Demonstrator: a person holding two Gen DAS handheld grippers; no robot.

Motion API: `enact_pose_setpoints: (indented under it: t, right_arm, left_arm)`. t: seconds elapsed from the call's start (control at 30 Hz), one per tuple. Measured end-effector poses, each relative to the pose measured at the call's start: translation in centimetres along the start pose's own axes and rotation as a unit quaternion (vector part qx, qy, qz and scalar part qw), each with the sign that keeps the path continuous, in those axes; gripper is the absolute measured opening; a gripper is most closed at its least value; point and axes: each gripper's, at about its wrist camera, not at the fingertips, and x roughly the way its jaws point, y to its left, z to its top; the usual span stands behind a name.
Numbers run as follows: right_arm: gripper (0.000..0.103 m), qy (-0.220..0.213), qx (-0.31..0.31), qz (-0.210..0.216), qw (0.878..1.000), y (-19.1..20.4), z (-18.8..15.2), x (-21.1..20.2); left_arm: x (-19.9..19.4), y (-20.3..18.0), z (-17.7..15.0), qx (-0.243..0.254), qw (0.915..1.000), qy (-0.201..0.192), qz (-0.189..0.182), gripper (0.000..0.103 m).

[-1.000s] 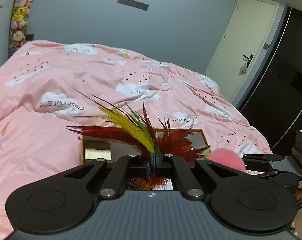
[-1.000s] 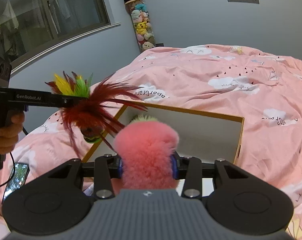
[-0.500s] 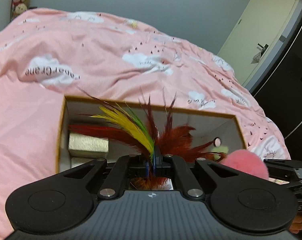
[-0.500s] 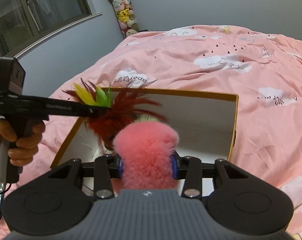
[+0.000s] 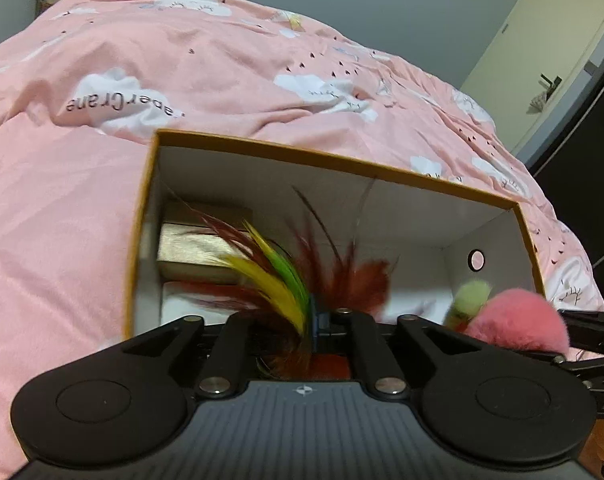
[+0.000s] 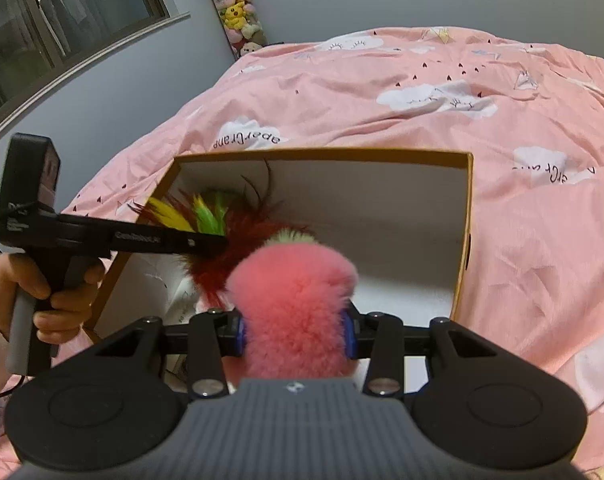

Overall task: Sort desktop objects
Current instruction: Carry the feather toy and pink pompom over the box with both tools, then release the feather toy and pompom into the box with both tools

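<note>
An open cardboard box [image 5: 342, 160] with white inner walls lies on the pink duvet. My left gripper [image 5: 327, 316] hangs over its near edge, jaws opening. A narrow gap shows between them, and the red, yellow and green feather toy [image 5: 278, 280] sits in that gap, blurred. From the right wrist the same gripper [image 6: 222, 244] reaches in from the left with the feather toy [image 6: 238, 232] at its tip, over the box [image 6: 322, 154]. My right gripper [image 6: 294, 332] is shut on a pink fluffy toy [image 6: 294, 300] with a pale green tuft [image 6: 292, 236], above the box's near side.
A gold box [image 5: 198, 248] rests in the cardboard box's left end. A person's hand [image 6: 58, 300] grips the left gripper's handle. A column of plush toys [image 6: 238, 12] stands by the far wall, and a door [image 5: 542, 40] is at the right.
Both grippers have sunk toward the box, which now fills more of each view. The left jaws have parted a little and the feathers have dropped lower between them.
</note>
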Motion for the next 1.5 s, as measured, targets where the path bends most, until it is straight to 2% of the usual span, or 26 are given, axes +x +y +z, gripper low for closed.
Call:
enact_pose_setpoints:
  t: [0.17, 0.3, 0.57, 0.67, 0.77, 0.93, 1.1, 1.23, 1.3, 1.5]
  right_arm:
    - [0.044, 0.022, -0.019, -0.025, 0.999, 0.4, -0.7, -0.1]
    - [0.045, 0.046, -0.049, -0.047, 0.997, 1.0, -1.4, 0.0]
    - [0.045, 0.103, -0.119, -0.089, 0.984, 3.1, -1.9, 1.4]
    - [0.040, 0.112, -0.122, -0.092, 0.982, 3.1, -1.8, 1.4]
    - [0.039, 0.118, -0.112, -0.084, 0.983, 3.1, -1.8, 1.4]
    - [0.039, 0.110, -0.112, -0.085, 0.984, 3.7, -2.1, 0.7]
    - [0.040, 0.079, -0.101, -0.067, 0.990, 4.3, -2.5, -1.3]
    - [0.040, 0.053, -0.074, -0.052, 0.994, 4.9, -3.5, -3.5]
    - [0.040, 0.046, -0.061, -0.050, 0.996, 5.1, -4.2, -4.2]
    - [0.040, 0.046, -0.027, -0.029, 0.998, 6.0, -6.4, -5.6]
  left_arm:
    - [-3.3, 0.0, -0.4, -0.006, 0.9993, -0.038, 0.003, 0.023]
    - [-5.6, -0.6, -1.2, 0.004, 0.9983, -0.058, 0.009, 0.025]
    - [-7.7, -2.1, -3.6, 0.040, 0.9977, -0.052, 0.015, 0.025]
    - [-8.3, -2.3, -4.5, 0.049, 0.9977, -0.047, 0.008, 0.025]
    - [-8.8, -2.4, -5.3, 0.051, 0.9977, -0.043, 0.007, 0.025]
    - [-9.7, -2.5, -6.3, 0.048, 0.9982, -0.037, -0.001, 0.025]
    - [-10.5, -3.4, -7.5, 0.058, 0.9979, -0.022, -0.018, 0.027]
    - [-10.7, -4.4, -8.8, 0.078, 0.9963, 0.001, -0.036, 0.039]
    - [-10.7, -4.9, -9.5, 0.085, 0.9953, 0.012, -0.045, 0.053]
    - [-10.1, -6.4, -11.4, 0.107, 0.9915, 0.049, -0.055, 0.054]
